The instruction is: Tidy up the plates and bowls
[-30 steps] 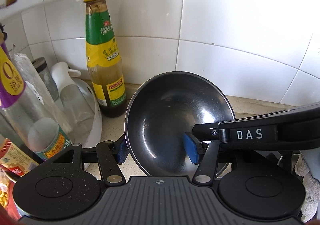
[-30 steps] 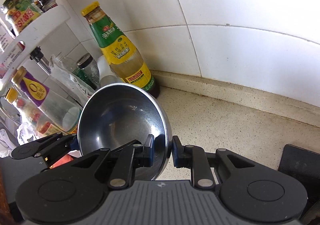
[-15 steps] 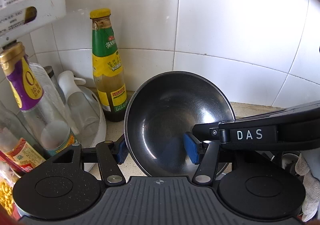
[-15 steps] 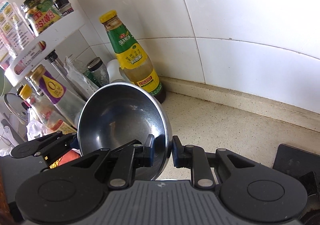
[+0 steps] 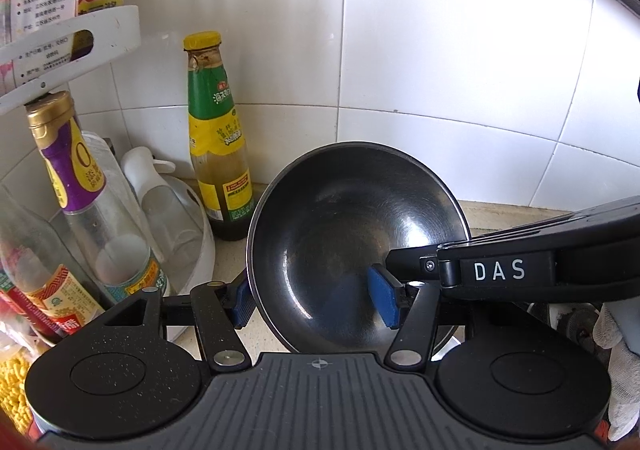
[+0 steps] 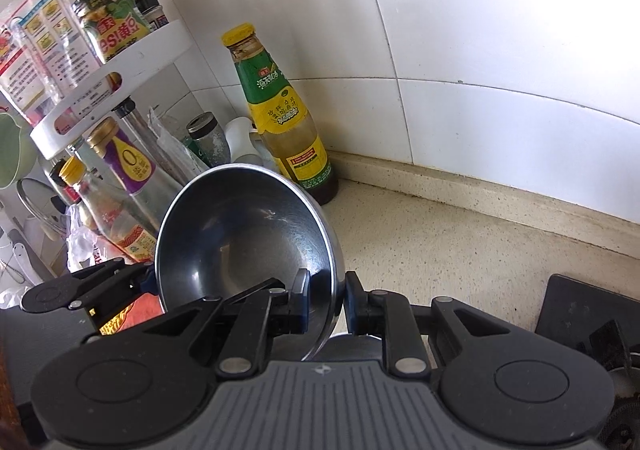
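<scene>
A shiny metal bowl (image 5: 352, 246) is tipped up in the air, in front of a tall sauce bottle (image 5: 218, 138). The right gripper (image 6: 327, 300) pinches its rim tight. Only the left view shows the left gripper (image 5: 316, 304): one pad is outside the rim and one is inside, and I cannot tell if they squeeze.

A home kitchen. White glazed wall tiles (image 6: 480, 50) run down to a speckled stone desk (image 6: 440, 250), where a green-labelled sauce bottle (image 6: 280, 110) stands in the corner. Beside it a white two-tier rack (image 6: 120, 78) is crowded with jars, oil bottles and seasoning packets (labels printed in Chinese). The black edge of a gas hob (image 6: 592, 314) shows at the right, and a steel bowl (image 6: 248, 234) is in view.
</scene>
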A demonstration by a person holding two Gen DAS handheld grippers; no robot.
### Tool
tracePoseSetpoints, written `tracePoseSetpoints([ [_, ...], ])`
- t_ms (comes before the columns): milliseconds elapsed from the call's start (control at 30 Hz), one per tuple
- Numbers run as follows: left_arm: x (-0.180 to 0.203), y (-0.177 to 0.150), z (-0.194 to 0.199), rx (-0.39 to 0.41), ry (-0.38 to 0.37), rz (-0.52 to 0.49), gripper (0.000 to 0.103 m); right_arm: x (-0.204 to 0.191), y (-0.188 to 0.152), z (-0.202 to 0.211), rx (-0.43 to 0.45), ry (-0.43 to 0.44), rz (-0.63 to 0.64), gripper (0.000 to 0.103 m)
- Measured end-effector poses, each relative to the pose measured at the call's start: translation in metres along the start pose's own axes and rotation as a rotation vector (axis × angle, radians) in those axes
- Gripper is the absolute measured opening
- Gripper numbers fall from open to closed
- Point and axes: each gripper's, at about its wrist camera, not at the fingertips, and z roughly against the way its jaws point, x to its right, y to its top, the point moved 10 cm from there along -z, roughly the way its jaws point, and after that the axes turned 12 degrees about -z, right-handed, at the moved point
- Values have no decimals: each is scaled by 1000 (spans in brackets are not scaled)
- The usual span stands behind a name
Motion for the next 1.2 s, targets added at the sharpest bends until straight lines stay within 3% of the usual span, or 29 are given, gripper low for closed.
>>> tracePoseSetpoints([
  [933,27,-33,16,-34,-55,-55,66,15,-48,14,-39,-55,-31,20],
  [1200,34,-44,5,-62,-112,-87,67,28,-61,10,-55,-97,-79,20],
])
